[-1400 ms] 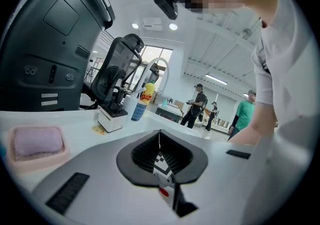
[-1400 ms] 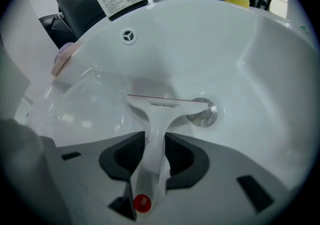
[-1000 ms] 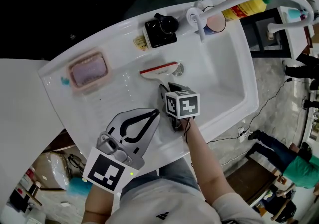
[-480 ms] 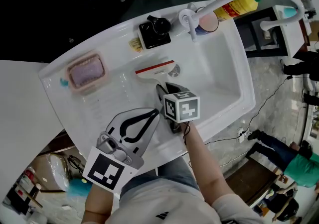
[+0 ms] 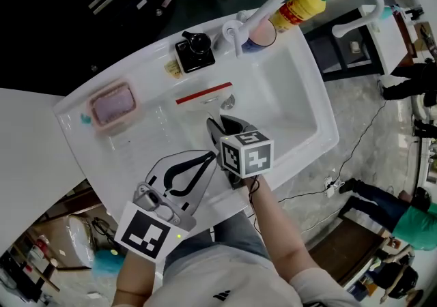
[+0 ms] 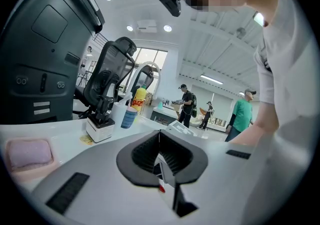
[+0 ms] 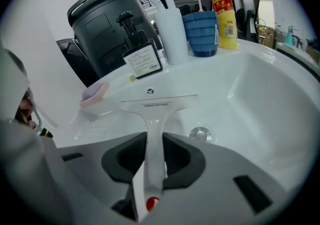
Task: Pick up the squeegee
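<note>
Over sink (image 5: 326,136) — right gripper (image 7: 154,150) clamps squeegee (image 7: 159,104) (handle).

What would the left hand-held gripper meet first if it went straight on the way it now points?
Probably the right hand-held gripper: its marker cube sits just beyond the left hand-held gripper's shut tips, though depth is unclear.

Glossy white sink (image 5: 300,101), smooth like glazed ceramic. Smooth white plastic squeegee (image 7: 159,103). Shiny metal drain (image 7: 200,132). Matt, soft-looking pink sponge (image 5: 113,103). Glossy yellow plastic bottle (image 7: 222,9). Matt black pads (image 7: 177,161) on the right tool (image 7: 154,149).
</note>
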The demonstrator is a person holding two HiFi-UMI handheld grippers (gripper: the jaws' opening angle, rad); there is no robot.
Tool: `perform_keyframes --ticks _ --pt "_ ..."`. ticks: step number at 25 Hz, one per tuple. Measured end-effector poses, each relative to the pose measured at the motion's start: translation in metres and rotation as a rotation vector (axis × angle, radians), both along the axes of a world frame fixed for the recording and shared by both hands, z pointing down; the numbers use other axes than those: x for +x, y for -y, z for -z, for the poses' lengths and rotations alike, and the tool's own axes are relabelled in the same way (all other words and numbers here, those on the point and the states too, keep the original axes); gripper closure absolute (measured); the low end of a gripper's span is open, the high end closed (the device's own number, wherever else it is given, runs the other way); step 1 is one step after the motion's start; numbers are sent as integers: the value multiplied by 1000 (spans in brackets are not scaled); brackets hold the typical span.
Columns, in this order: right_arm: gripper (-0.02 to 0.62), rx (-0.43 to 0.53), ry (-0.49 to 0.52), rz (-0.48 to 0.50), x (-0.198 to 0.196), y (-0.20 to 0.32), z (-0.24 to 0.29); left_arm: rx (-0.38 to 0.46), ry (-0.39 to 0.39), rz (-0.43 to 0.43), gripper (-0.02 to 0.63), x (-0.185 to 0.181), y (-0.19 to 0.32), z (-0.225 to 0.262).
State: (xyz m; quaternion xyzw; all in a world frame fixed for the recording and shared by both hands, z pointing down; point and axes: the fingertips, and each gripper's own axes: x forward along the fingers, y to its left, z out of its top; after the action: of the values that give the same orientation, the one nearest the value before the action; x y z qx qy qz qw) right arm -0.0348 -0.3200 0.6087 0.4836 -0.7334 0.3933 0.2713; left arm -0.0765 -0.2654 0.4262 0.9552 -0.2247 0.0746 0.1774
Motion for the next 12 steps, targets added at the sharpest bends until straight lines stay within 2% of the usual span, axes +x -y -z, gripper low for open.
perform_keyframes --ticks 12 --pt "503 105 45 -17 14 -12 55 20 -23 -13 592 21 -14 22"
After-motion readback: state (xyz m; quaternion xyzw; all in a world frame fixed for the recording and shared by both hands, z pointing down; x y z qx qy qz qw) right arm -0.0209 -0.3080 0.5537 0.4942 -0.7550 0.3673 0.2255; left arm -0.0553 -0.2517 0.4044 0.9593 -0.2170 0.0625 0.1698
